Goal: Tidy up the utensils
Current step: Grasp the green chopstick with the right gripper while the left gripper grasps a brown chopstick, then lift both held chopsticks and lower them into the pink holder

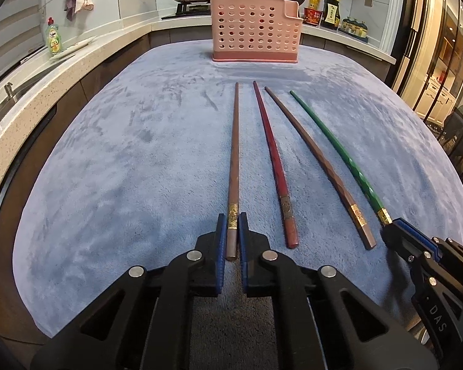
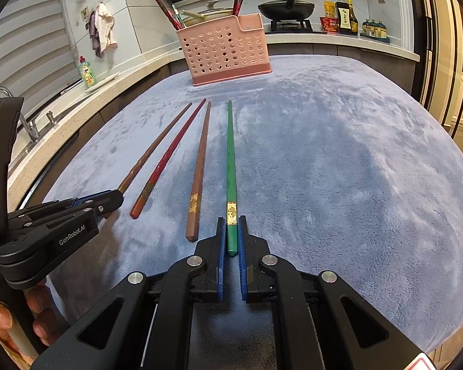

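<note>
Left hand-held gripper: closed on the thick end of the leftmost brown wooden chopstick.
Right hand-held gripper: clamped on the green chopstick.
Between them: red chopstick, second brown chopstick, flat on the blue plush-covered bench.
Far end: pink perforated plastic utensil basket, upright, holding more chopsticks.

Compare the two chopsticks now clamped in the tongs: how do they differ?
The green chopstick is glossy green; the brown chopstick is matte brown. The green one lies rightmost of the four, clamped in the right tongs; the brown one lies leftmost, clamped in the left tongs. Both lie flat on the blue cloth, carry a gold band, and point toward the pink holder.
</note>
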`<state>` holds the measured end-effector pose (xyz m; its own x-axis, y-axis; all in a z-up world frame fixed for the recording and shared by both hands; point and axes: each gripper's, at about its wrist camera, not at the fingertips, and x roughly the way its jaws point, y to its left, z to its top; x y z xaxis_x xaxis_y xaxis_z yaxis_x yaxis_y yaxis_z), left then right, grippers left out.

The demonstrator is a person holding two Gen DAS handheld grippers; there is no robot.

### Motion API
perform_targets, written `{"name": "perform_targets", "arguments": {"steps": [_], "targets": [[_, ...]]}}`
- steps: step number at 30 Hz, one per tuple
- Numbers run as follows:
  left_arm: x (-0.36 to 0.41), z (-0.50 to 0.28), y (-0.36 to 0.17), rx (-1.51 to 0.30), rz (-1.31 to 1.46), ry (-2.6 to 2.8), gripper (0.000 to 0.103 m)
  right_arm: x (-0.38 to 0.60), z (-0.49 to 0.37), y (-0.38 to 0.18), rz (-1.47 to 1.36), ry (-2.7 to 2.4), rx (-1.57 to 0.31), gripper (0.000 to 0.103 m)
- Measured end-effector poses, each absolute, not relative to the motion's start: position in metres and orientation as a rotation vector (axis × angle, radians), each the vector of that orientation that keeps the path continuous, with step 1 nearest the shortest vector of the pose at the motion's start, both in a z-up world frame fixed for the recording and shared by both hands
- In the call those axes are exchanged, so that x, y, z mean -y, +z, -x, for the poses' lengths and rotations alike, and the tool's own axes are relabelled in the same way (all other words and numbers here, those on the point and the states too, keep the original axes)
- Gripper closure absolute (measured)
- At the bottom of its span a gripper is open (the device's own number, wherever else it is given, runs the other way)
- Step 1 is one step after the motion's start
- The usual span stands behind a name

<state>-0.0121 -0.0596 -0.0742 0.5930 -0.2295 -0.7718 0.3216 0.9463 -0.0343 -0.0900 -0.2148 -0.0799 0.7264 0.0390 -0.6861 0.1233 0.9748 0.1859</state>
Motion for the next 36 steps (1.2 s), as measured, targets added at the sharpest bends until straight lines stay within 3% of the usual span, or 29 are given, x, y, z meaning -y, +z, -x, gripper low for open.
{"name": "perform_targets", "arguments": {"steps": [19, 36], "targets": [[0.037, 0.007, 0.021, -0.759, -0.009, -0.336, 0.096, 0.227, 0.091, 0.019, -0.225, -0.055, -0.573, 0.096], [0.046, -0.080, 0.134, -0.608, 0.048, -0.339, 0.096, 0.263, 0.016, 0.126, -0.218, -0.062, -0.378, 0.096]]}}
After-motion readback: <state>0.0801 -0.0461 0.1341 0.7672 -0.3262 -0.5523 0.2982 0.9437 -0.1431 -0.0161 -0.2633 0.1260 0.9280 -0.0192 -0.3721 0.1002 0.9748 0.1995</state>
